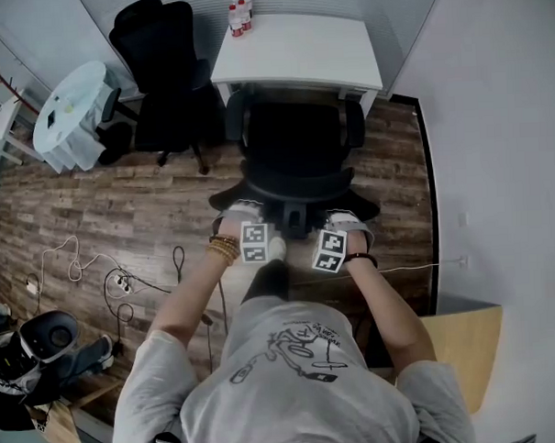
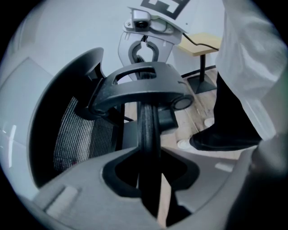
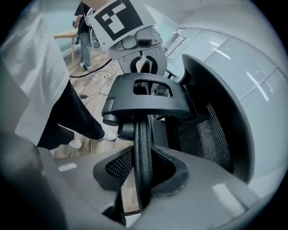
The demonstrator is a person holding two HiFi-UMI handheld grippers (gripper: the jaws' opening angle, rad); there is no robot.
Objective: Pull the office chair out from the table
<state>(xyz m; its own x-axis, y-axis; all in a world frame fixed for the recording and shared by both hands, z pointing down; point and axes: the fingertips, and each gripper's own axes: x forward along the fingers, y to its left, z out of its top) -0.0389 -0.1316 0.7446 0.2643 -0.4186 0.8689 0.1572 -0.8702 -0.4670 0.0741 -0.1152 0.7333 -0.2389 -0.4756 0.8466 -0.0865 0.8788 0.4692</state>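
Observation:
The black office chair [image 1: 297, 137] stands in front of the white table [image 1: 298, 54], its back toward me. My left gripper [image 1: 245, 208] and right gripper [image 1: 343, 213] both grip the curved top of the backrest, one at each end. In the left gripper view the jaws of the left gripper [image 2: 148, 166] are shut on the thin black rim [image 2: 146, 130], below the headrest bracket [image 2: 139, 85]. In the right gripper view the right gripper [image 3: 143, 173] clamps the same mesh-edged rim [image 3: 143, 143]. Each gripper shows across the chair in the other's view.
A second black chair [image 1: 165, 65] stands left of the table, beside a round white table [image 1: 71, 115]. Bottles [image 1: 239, 16] sit on the table's far left corner. Cables [image 1: 105, 269] lie on the wooden floor at the left. A wall runs along the right, and a pale wooden top [image 1: 467, 345] stands near it.

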